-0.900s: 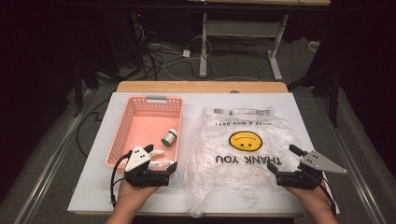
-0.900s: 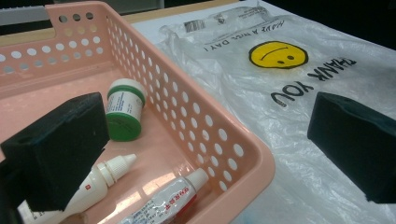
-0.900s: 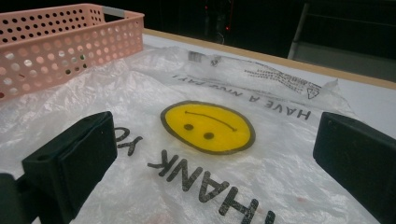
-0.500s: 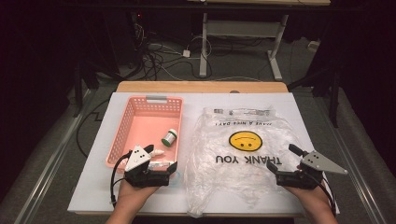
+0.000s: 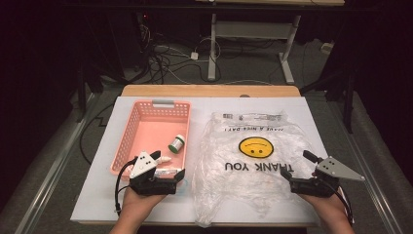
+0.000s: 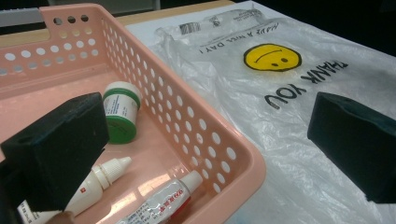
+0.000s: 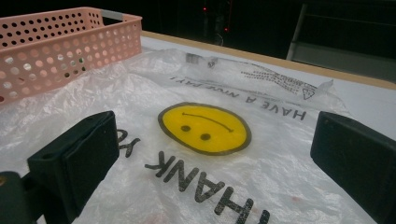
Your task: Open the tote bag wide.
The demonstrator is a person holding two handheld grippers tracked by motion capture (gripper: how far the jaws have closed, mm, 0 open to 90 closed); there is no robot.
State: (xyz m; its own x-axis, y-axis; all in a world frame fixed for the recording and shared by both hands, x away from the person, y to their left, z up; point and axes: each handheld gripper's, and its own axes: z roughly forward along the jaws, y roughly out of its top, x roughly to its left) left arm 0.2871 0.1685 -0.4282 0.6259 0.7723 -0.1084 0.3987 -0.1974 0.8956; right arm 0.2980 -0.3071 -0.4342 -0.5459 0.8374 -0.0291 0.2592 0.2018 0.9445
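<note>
Below, white table (image 5: 302,109) bears bag (image 5: 253,161).

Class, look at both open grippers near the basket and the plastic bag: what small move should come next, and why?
Probably the left gripper should dip toward the white dropper bottle in the pink basket. Its jaws stand open and empty over the basket's near corner, the bottle lying closest, while the right gripper waits open at the plastic bag.
</note>
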